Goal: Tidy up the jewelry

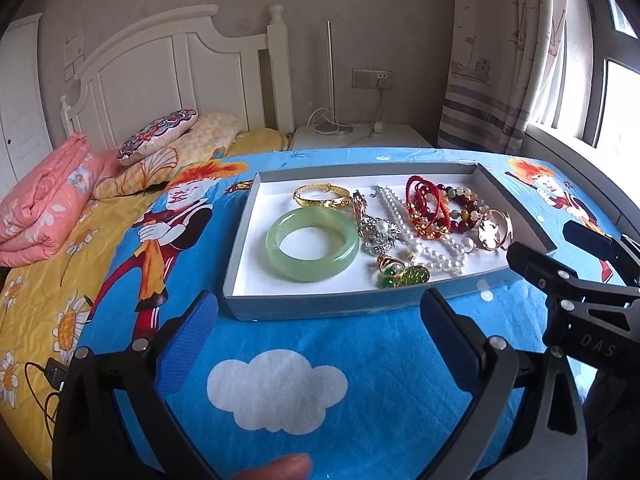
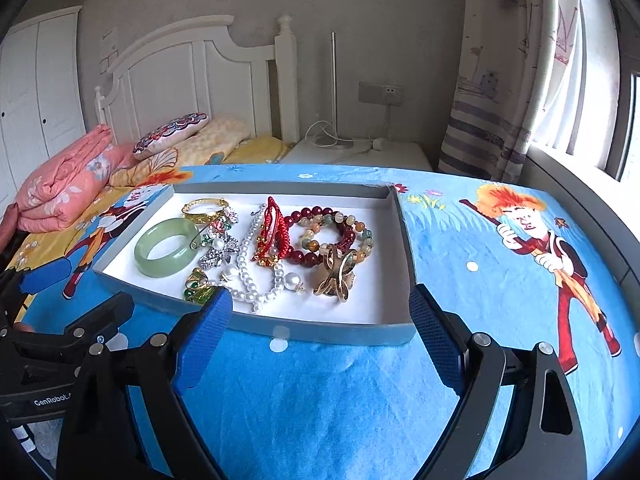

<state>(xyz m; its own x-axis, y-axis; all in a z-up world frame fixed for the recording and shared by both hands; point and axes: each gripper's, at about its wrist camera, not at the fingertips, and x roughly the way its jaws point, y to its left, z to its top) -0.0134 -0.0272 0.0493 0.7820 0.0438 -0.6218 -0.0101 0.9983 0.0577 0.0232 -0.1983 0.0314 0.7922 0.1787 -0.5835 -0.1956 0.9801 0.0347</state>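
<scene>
A shallow grey tray (image 1: pixel 236 248) (image 2: pixel 404 240) with a white floor lies on a blue cartoon cloth. In it lie a green jade bangle (image 1: pixel 312 244) (image 2: pixel 166 247), a gold bangle (image 1: pixel 322 197) (image 2: pixel 206 209), a pearl necklace (image 1: pixel 424 236) (image 2: pixel 250 276), red cord and bead bracelets (image 1: pixel 436 208) (image 2: pixel 332 236), a silver brooch (image 1: pixel 380 236) (image 2: pixel 218 254), a gold cuff (image 1: pixel 494 229) (image 2: pixel 338 274) and green-stone pieces (image 1: pixel 400 274) (image 2: pixel 198 288). My left gripper (image 1: pixel 320 312) is open and empty just in front of the tray. My right gripper (image 2: pixel 320 312) is open and empty at the tray's near edge.
The cloth (image 1: pixel 280 380) covers a table beside a bed with a yellow sheet (image 1: pixel 52 264), a pink quilt (image 1: pixel 40 204) and pillows (image 1: pixel 160 140). A white nightstand (image 1: pixel 360 140) with cables, a curtain (image 1: pixel 492 80) and a window (image 1: pixel 612 100) stand behind.
</scene>
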